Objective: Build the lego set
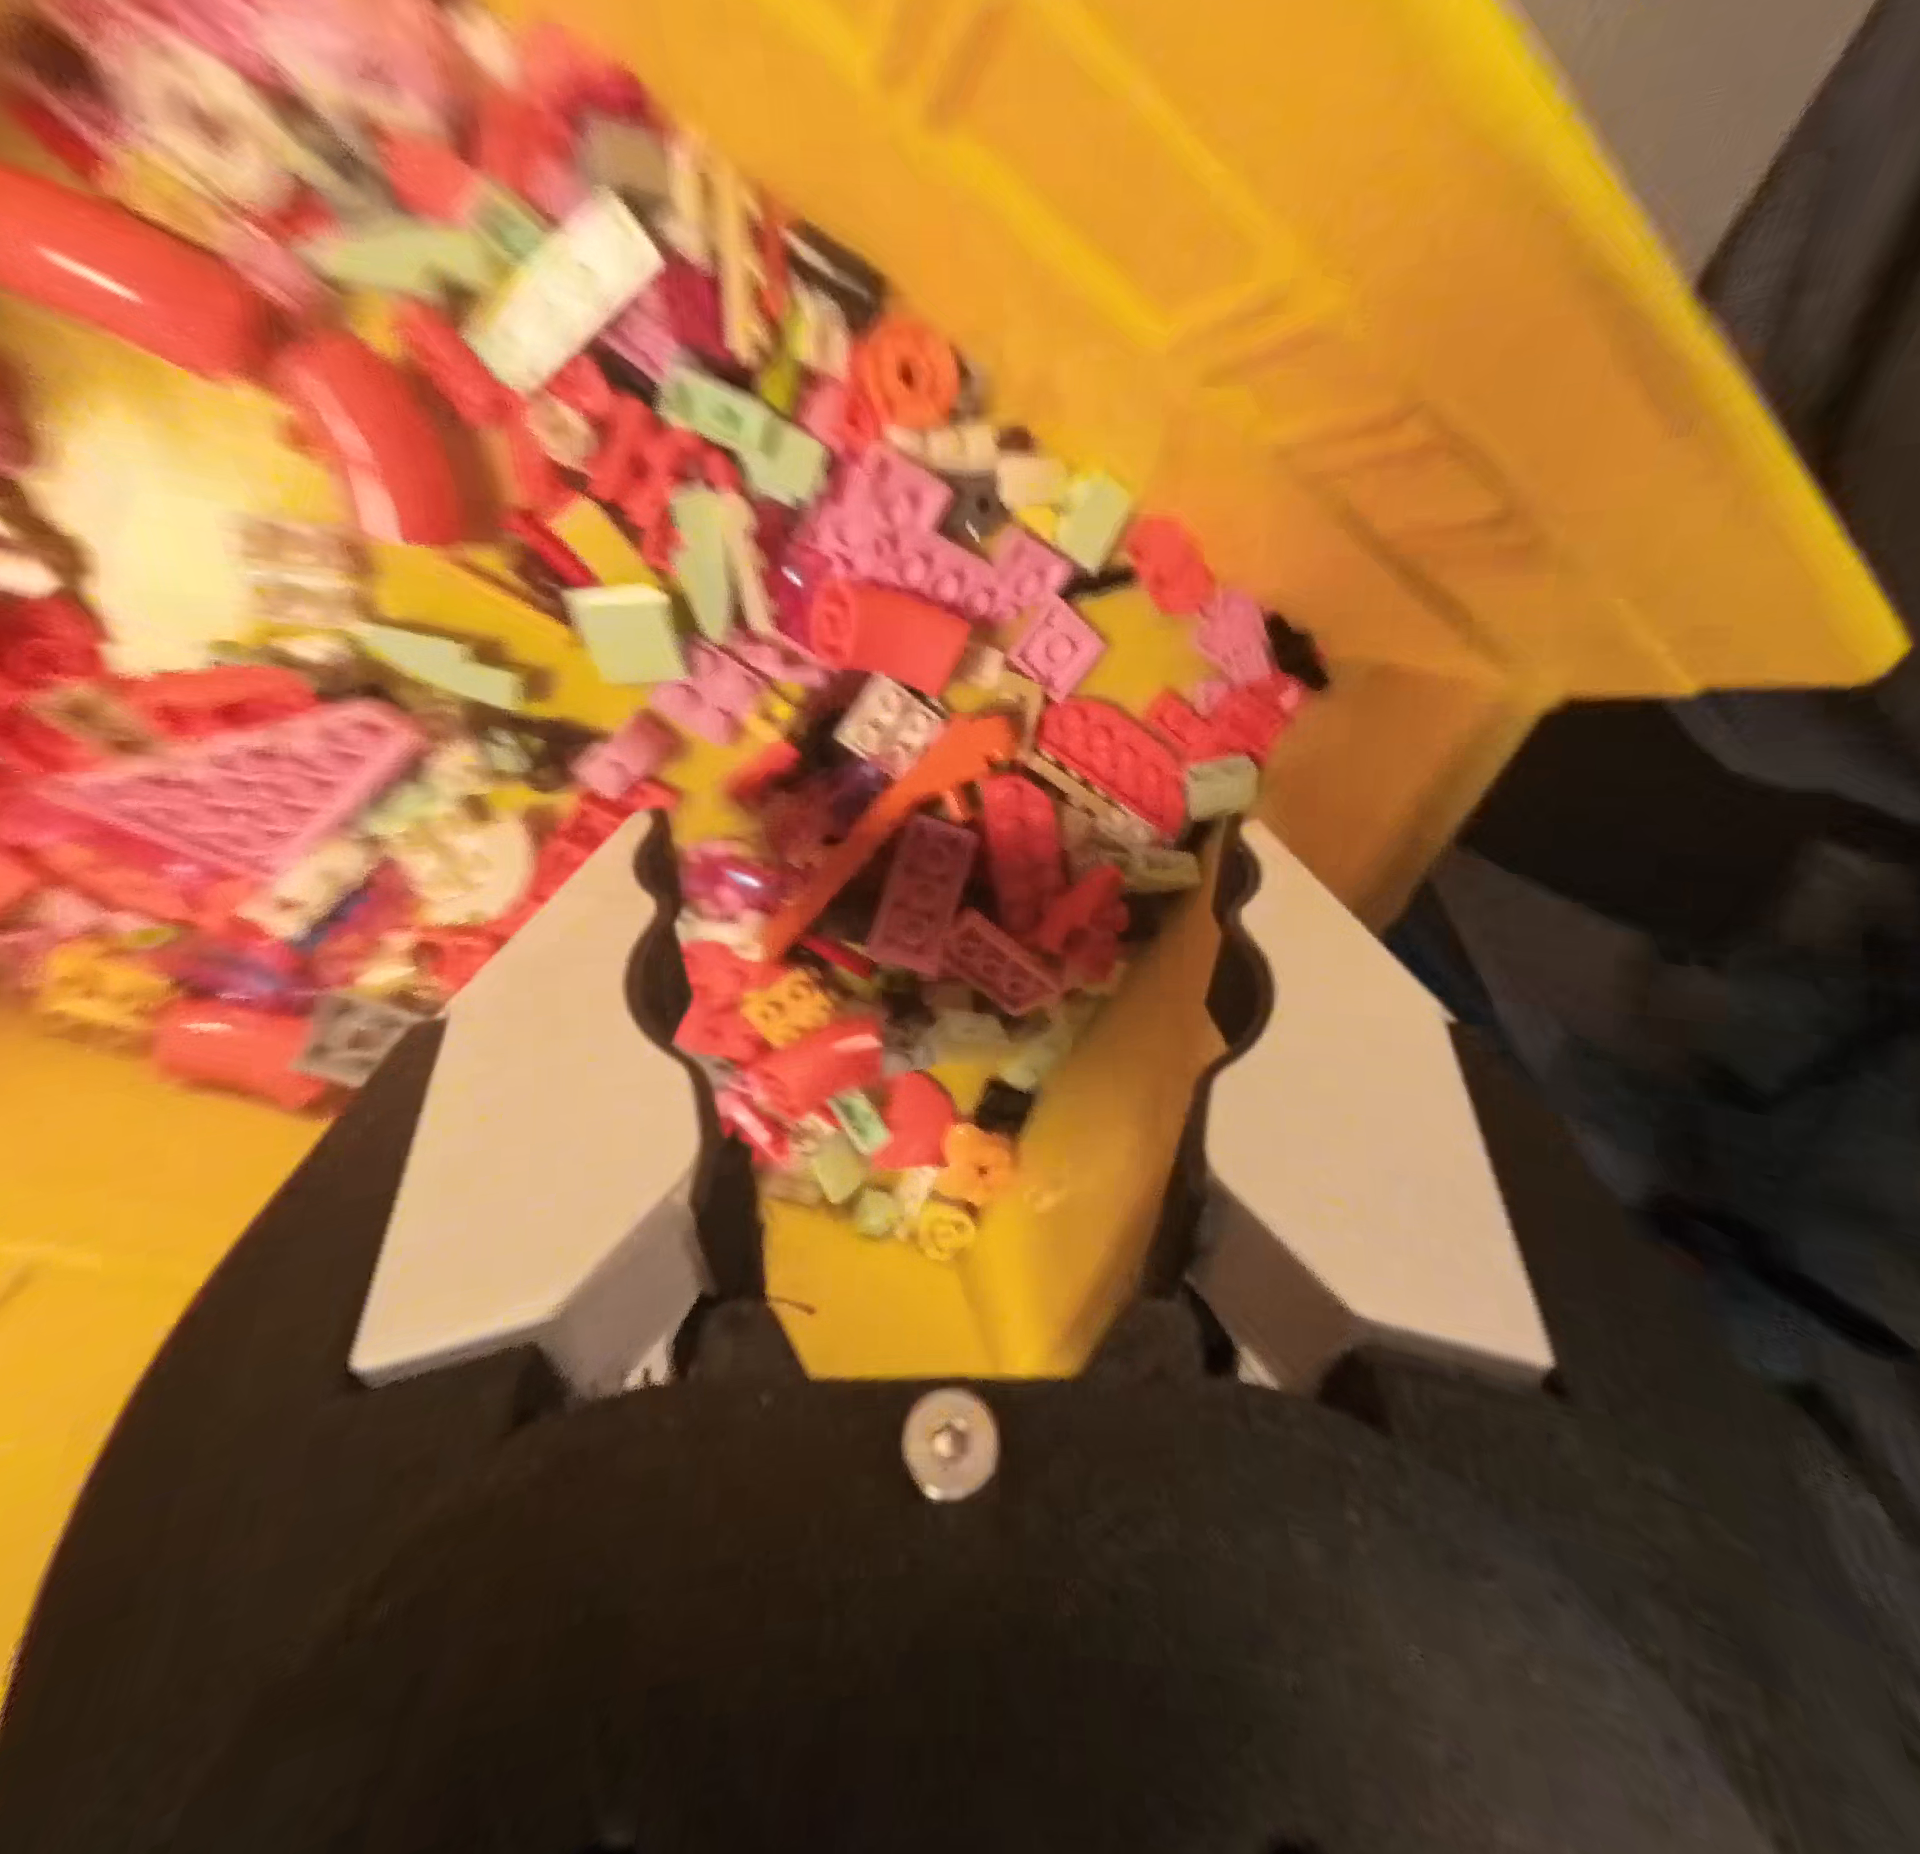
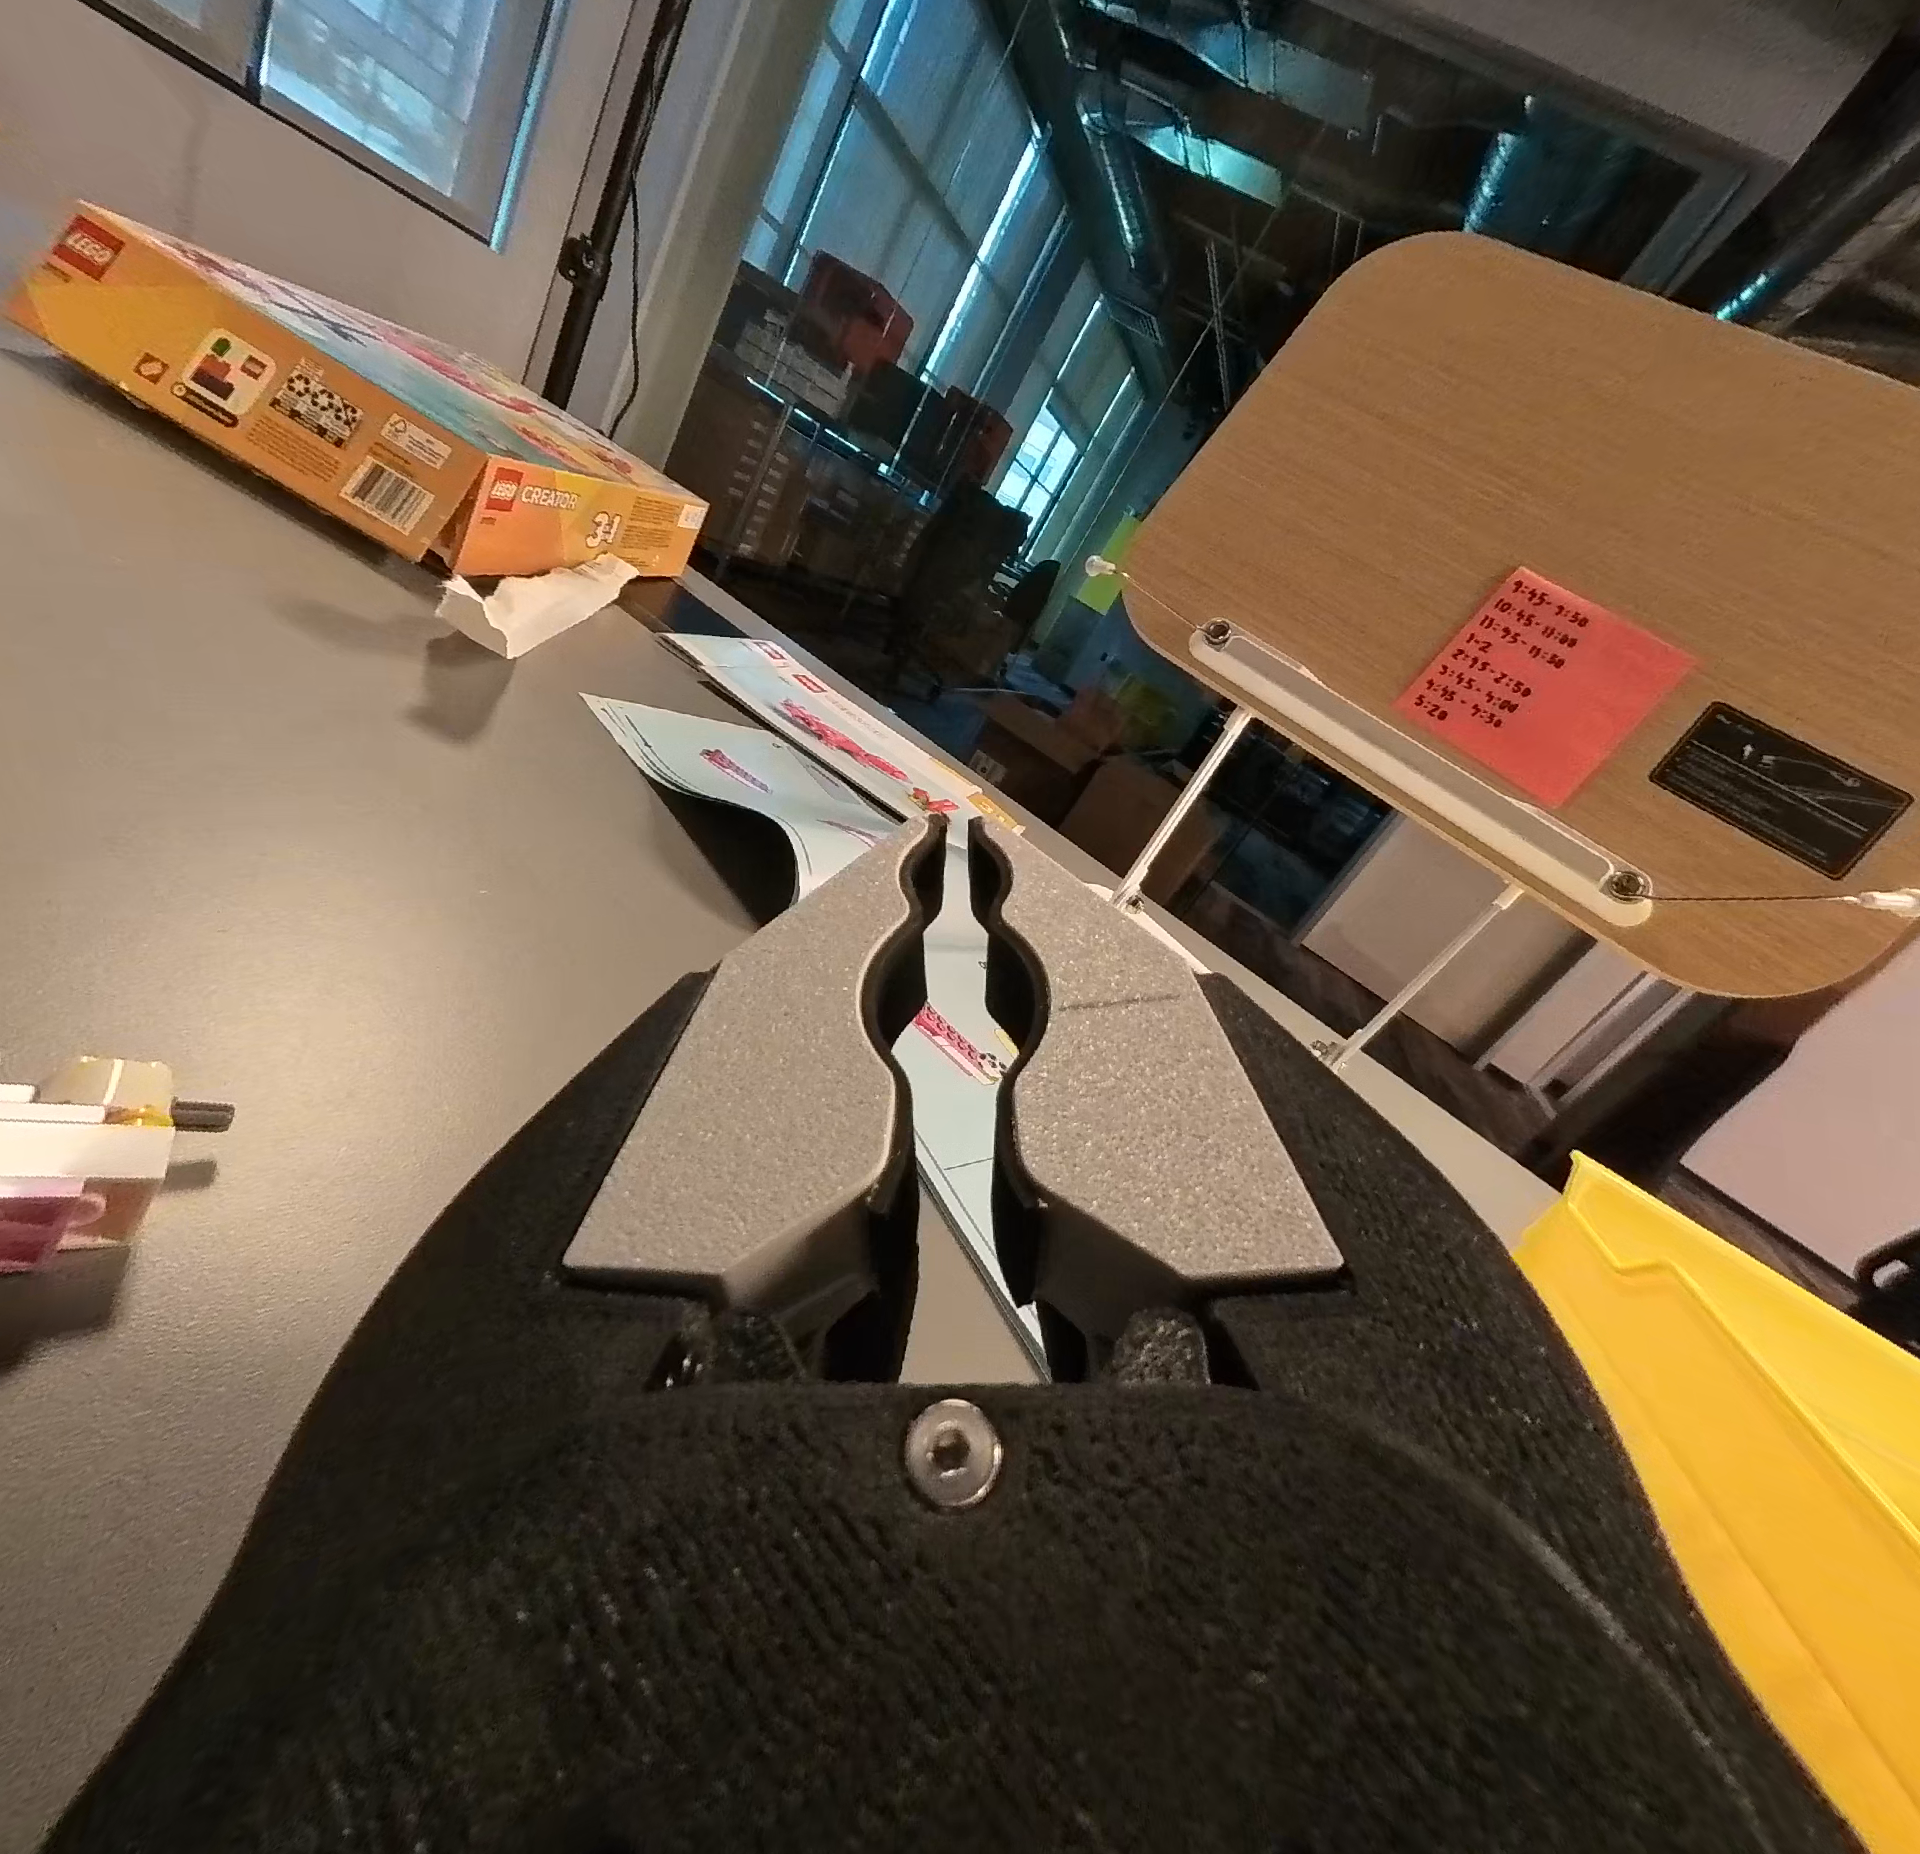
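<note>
You have printed writing in the right wrist view only. The orange cardboard box (image 2: 343, 422) on the grey table (image 2: 260, 817) carries a brand logo, a barcode and small printed panels. The open instruction booklets (image 2: 831, 755) bear small print. On the wooden board (image 2: 1507, 433), a pink sticky note (image 2: 1543, 682) has handwritten lines and a black label (image 2: 1782, 788) has white print. The left wrist view is too blurred to read.

Grey table (image 2: 260, 765), tall blue-lit windows (image 2: 914, 142), wooden panel (image 2: 1507, 474), ceiling ducts (image 2: 1122, 163)
</note>
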The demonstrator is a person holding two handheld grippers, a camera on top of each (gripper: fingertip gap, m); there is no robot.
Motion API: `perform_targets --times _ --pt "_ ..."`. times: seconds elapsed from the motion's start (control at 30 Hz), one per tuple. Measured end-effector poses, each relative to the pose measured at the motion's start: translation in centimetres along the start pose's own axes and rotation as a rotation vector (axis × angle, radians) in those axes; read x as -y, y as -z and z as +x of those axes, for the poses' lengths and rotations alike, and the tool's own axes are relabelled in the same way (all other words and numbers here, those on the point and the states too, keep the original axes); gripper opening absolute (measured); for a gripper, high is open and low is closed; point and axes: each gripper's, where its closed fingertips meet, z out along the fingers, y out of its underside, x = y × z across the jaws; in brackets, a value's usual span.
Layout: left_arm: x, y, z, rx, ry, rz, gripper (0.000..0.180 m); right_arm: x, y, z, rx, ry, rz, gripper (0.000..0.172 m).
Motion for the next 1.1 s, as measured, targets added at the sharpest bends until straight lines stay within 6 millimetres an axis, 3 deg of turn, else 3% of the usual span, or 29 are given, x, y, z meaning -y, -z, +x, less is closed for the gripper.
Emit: perform_targets --times 0.13,0.2,0.27,0.43,0.6,0.7,0.83,0.9,1.0,1.1 --pt "4.0 2.1 -2.2 0.158 -0.087 0.258 0.085 0.0 0.0 0.0 -0.001 0.001 -0.002 0.002" --pt "5.4 2.1 -2.5 0.212 -0.157 0.318 0.061 -0.1 0.0 0.0 -0.002 0.001 -0.004 0.002" --pt "6.4 1.5 -2.9 0.284 -0.202 0.340 0.042 -0.1 0.0 0.0 -0.003 0.000 -0.004 0.002" --pt "7.6 -1.4 -2.5 0.232 -0.172 0.344 0.042 -0.1 0.0 0.0 -0.001 -0.001 -0.007 0.002" --pt "8.0 -2.4 -4.3 0.267 -0.099 0.313 0.040 -0.2 -0.1 0.0 -0.001 0.002 -0.012 0.002" --pt "6.6 -2.0 -7.2 0.409 -0.033 0.208 0.020 -0.3 -0.1 0.0 -0.002 0.005 -0.017 0.002" --pt "4.4 -0.7 -10.0 0.546 0.062 0.109 0.014 -0.4 -0.2 0.0 -0.003 0.009 -0.023 0.002" --pt "5.2 -0.5 -9.4 0.495 0.061 0.182 0.019 -0.4 -0.2 0.0 -0.005 0.011 -0.025 0.002" --pt "7.4 -0.5 -6.6 0.300 0.037 0.348 0.033 -0.5 -0.2 0.0 -0.006 0.013 -0.028 0.002" --pt "8.5 -1.2 -5.4 0.247 -0.008 0.388 0.041 -0.6 -0.2 0.0 -0.005 0.018 -0.033 0.002"
